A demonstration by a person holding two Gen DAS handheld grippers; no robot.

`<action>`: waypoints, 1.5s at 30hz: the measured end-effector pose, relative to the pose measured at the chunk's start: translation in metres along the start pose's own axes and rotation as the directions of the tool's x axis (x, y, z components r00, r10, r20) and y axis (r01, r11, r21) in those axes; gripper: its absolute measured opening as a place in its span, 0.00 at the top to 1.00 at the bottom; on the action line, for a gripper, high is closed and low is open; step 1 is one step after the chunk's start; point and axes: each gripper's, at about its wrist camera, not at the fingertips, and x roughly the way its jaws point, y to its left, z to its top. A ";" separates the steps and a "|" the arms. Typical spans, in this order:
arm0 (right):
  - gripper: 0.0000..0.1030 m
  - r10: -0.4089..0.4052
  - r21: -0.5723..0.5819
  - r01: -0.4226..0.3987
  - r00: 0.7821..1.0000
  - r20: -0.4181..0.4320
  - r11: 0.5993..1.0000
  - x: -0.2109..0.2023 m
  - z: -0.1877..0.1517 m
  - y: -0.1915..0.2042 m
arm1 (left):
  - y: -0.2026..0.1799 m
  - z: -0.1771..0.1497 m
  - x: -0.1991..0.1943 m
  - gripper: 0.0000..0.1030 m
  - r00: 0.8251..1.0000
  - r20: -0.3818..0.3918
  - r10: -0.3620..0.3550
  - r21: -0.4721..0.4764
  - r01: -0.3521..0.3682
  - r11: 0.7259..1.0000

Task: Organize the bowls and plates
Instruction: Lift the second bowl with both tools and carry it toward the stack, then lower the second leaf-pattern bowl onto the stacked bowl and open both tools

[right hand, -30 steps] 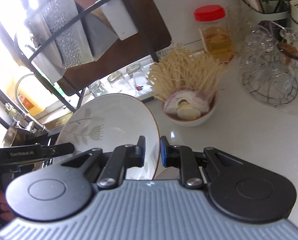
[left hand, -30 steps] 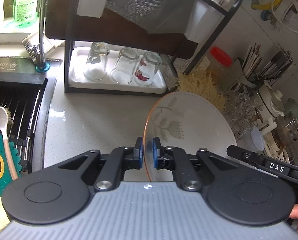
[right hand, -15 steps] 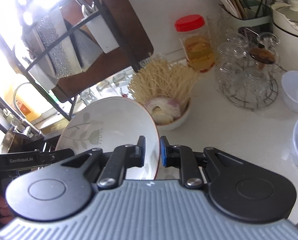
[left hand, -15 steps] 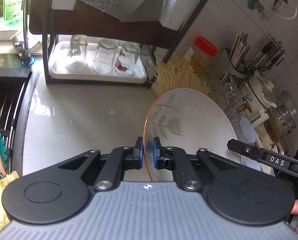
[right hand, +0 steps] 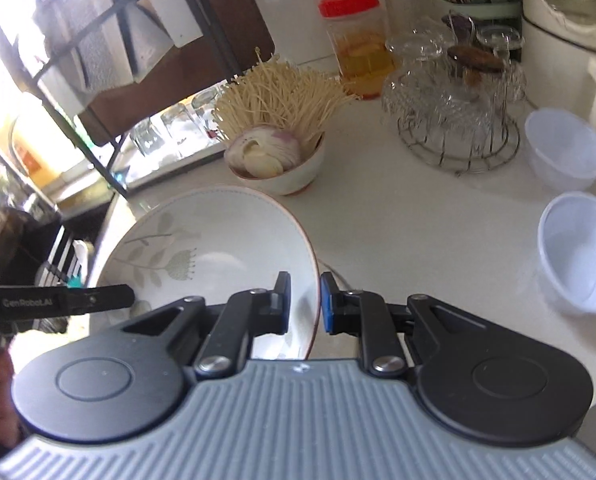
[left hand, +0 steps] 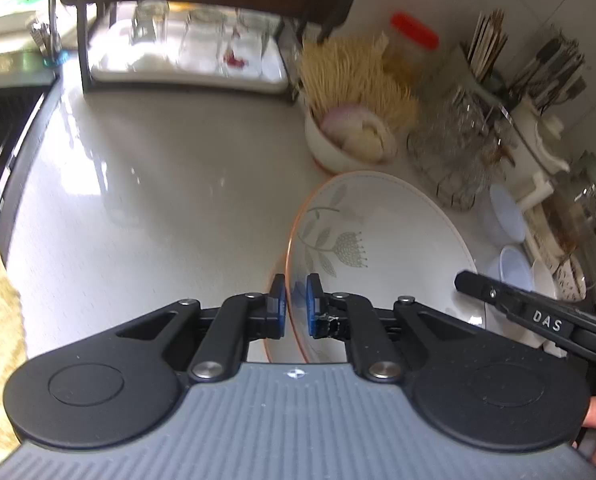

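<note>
- Gripping opposite rims of the plate, left gripper and right gripper are clamped.
- Uneven pull could slip it onto the noodle bowl just beyond.

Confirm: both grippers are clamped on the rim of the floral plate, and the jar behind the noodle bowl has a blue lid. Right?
Not quite. The lid of the jar is red, not blue, as the right wrist view shows. The rest holds: the left gripper and the right gripper are each shut on the rim of the floral plate, and the jar stands behind the noodle bowl.
</note>
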 end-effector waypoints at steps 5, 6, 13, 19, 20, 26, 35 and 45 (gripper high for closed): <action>0.82 -0.046 -0.019 0.045 0.998 -0.037 0.999 0.012 -0.013 -0.009 | -0.014 -0.010 0.016 0.89 0.999 -0.021 0.040 0.037 -0.040 0.999; 0.82 -0.053 -0.024 0.051 0.997 -0.048 0.998 0.014 -0.014 -0.010 | -0.015 -0.012 0.019 0.89 0.999 -0.029 0.042 0.032 -0.041 0.999; 0.82 -0.064 -0.079 0.061 0.997 -0.036 0.995 0.019 -0.014 -0.010 | -0.014 -0.016 0.030 0.88 0.997 -0.058 0.056 0.024 -0.054 0.998; 0.82 -0.062 -0.077 0.057 0.997 -0.053 0.995 0.030 -0.014 -0.007 | -0.011 -0.011 0.033 0.88 0.994 -0.071 0.079 0.038 -0.076 0.996; 0.82 -0.063 -0.076 0.058 0.996 -0.058 0.995 0.031 -0.015 -0.006 | -0.010 -0.010 0.034 0.88 0.994 -0.076 0.082 0.039 -0.079 0.996; 0.81 -0.098 -0.084 0.094 0.994 -0.044 0.992 0.036 -0.016 -0.001 | -0.009 -0.007 0.037 0.88 0.993 -0.089 0.073 0.049 -0.068 0.996; 0.80 -0.105 -0.043 0.103 0.994 -0.038 0.994 0.040 -0.020 -0.005 | -0.006 -0.003 0.037 0.88 0.990 -0.135 0.043 0.038 -0.038 0.999; 0.77 -0.097 -0.016 0.096 0.995 -0.026 0.995 0.040 -0.022 -0.005 | 0.010 -0.007 0.020 0.88 0.992 -0.124 0.022 -0.023 -0.025 0.999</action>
